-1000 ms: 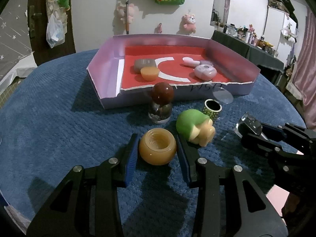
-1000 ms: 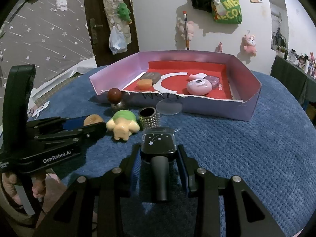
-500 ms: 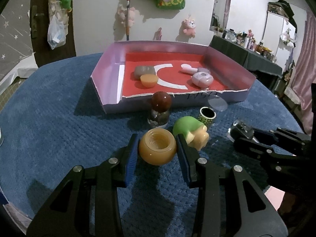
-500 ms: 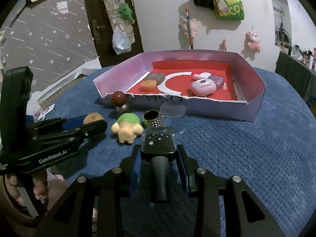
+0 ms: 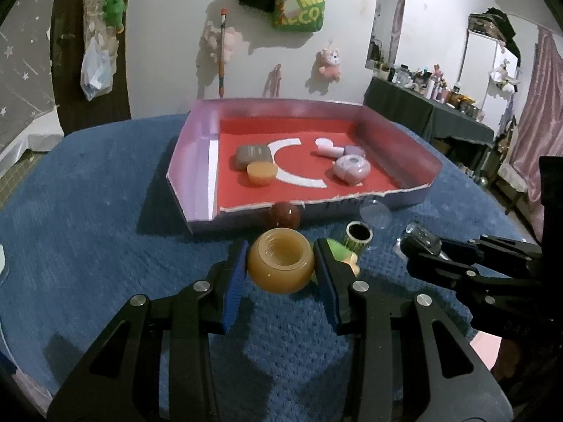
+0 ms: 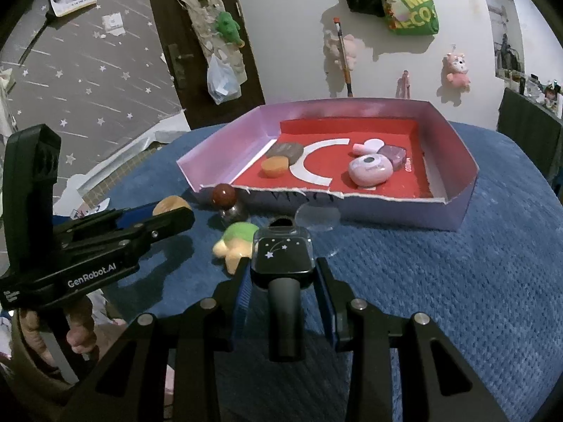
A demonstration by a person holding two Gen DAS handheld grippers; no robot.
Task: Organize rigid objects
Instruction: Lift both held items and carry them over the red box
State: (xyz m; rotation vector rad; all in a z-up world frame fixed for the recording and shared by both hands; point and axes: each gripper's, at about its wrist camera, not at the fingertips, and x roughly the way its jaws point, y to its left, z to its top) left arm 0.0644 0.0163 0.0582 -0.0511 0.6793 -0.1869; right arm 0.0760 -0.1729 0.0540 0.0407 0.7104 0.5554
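Two grips are loaded. Left gripper [image 5: 279, 269], frame centre, clamps the amber jar [image 5: 280, 266] clear of the blue cloth [image 5: 88, 218]; right gripper [image 6: 283, 279] clamps the black bottle [image 6: 283, 260]. Risk: the rounded jar slipping from its pads, or striking the tray [image 5: 197, 161] front wall above it.

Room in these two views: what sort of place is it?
Most likely a lived-in bedroom at home: plush toys hang on the wall, a side table holds small bottles, and pink curtains hang at the right.

White wall [image 5: 169, 52], dark door [image 6: 197, 45], star wallpaper [image 6: 88, 81].
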